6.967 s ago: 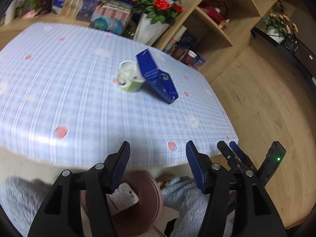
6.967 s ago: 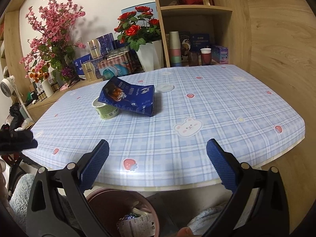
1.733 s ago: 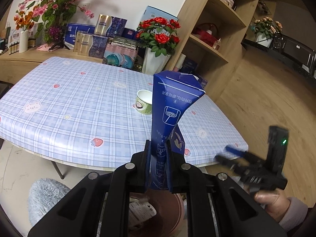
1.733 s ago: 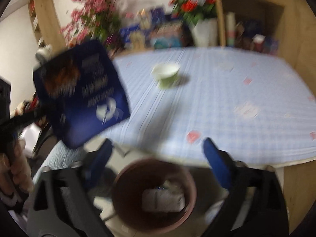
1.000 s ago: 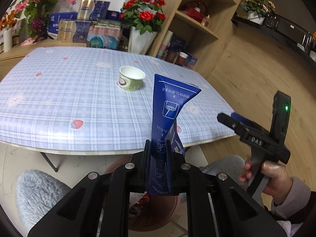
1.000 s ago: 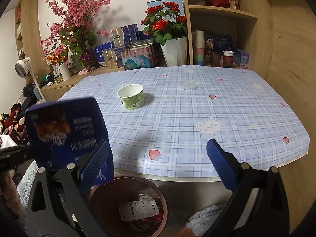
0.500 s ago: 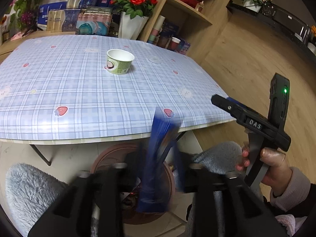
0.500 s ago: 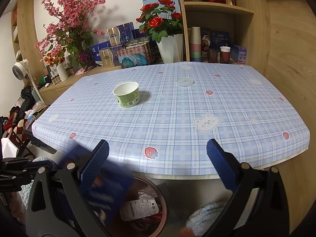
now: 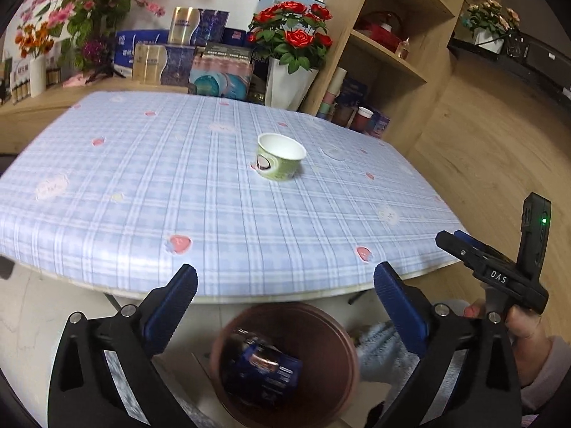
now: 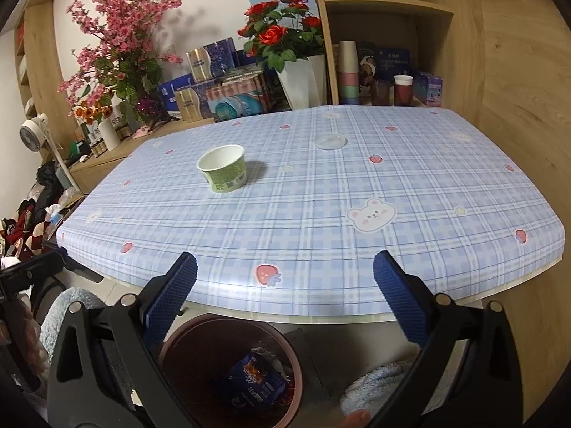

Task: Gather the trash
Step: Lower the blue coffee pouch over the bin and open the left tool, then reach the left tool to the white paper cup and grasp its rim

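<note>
Shelves, flower vases and stacked boxes ring a table (image 10: 410, 164) under a blue checked cloth, and at its near edge a brown bin (image 9: 342, 342) stands on the floor below us. Our left gripper (image 9: 285, 301) hangs over that bin; its jaws have just been opening and now stand wide apart with nothing between them. A blue packet (image 9: 266, 371) lies inside the bin, so we judge that drop done. Our right gripper (image 10: 284, 285) is also spread wide and empty. One piece is left, a green paper cup (image 10: 224, 168), upright and well apart from the bin. Next we need a reach across the table and jaws set around the cup's sides.
</note>
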